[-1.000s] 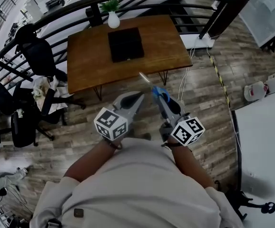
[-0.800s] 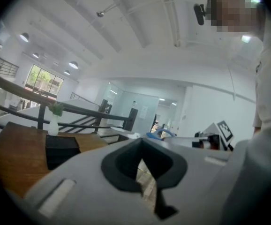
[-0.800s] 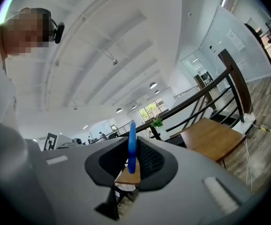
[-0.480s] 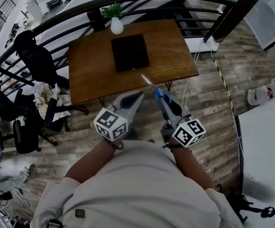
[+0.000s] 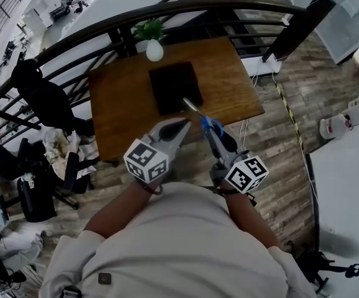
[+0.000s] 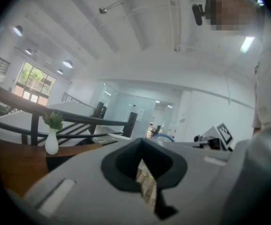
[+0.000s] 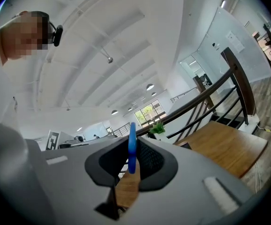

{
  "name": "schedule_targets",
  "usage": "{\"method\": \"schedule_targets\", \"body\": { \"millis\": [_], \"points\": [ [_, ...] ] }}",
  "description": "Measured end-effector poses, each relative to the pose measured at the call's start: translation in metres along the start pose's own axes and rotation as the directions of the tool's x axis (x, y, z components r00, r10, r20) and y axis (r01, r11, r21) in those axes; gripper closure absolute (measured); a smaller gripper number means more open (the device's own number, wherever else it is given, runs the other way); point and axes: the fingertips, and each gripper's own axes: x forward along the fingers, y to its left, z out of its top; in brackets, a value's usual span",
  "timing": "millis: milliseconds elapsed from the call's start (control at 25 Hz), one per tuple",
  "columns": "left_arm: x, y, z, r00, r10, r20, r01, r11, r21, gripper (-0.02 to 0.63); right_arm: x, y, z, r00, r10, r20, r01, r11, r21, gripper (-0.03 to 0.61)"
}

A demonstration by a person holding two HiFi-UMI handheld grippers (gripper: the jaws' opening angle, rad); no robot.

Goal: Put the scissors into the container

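The scissors (image 5: 203, 118) have blue handles, and their bright blades point up over the near edge of the wooden table (image 5: 122, 98). My right gripper (image 5: 209, 126) is shut on the handles; in the right gripper view the blue handle (image 7: 132, 146) stands upright between the pads. The container (image 5: 174, 87) is a dark square box on the middle of the table, just beyond the blade tips. My left gripper (image 5: 181, 126) hangs beside the right one over the floor, shut with nothing in it; the left gripper view shows only a thin slit between its pads (image 6: 126, 165).
A white vase with a green plant (image 5: 154, 47) stands at the table's far edge, against a dark curved railing (image 5: 74, 39). Office chairs (image 5: 43, 98) and bags crowd the left. A white table (image 5: 347, 185) is at the right, with a cable and striped tape on the wood floor.
The table and container have drawn closer and lower in the head view. Both grippers keep their pose, and the scissor blades now reach over the table's near edge.
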Motion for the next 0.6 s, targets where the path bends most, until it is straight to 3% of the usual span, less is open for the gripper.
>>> {"method": "schedule_targets", "body": {
  "millis": [360, 600],
  "points": [
    [-0.025, 0.05, 0.011, 0.999, 0.029, 0.028, -0.029, 0.999, -0.017, 0.609, 0.056, 0.014, -0.01, 0.999, 0.022, -0.035, -0.022, 1.0, -0.002, 0.522],
    [-0.046, 0.084, 0.019, 0.99, 0.128, 0.057, -0.126, 0.992, -0.03, 0.609, 0.093, 0.024, -0.017, 0.992, 0.098, -0.085, -0.098, 0.995, 0.012, 0.522]
  ]
}}
